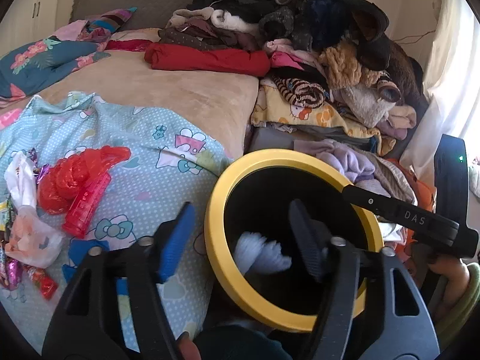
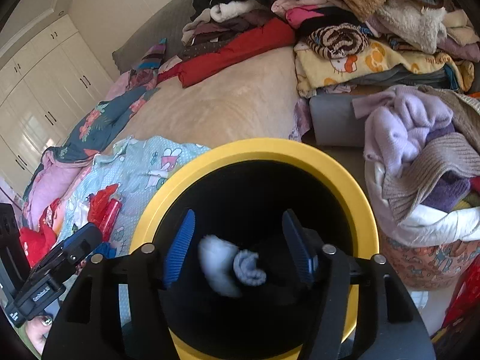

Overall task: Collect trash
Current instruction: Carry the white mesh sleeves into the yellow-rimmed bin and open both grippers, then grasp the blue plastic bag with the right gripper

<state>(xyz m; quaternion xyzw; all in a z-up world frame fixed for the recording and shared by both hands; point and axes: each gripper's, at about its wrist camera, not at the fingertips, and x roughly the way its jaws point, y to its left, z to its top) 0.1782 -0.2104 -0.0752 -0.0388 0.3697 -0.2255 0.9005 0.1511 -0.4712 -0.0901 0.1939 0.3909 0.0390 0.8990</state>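
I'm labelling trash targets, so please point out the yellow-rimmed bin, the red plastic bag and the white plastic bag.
yellow-rimmed bin (image 1: 214, 210): left wrist view, left side of its rim.
red plastic bag (image 1: 64, 181): left wrist view, crumpled middle.
white plastic bag (image 1: 21, 177): left wrist view, upper part.

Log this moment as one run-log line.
left gripper: open | right gripper: open, over yellow-rimmed bin | white wad in bin | red wrappers on bed

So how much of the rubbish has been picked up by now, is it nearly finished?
Only begun, it seems. A pale crumpled wad sits blurred inside the yellow-rimmed bin, apparently just dropped. Both the right hand-held gripper and left hand-held gripper are open and empty. Left on the bedspread: a red plastic bag, a red plastic piece, a white bag and shiny candy wrappers.
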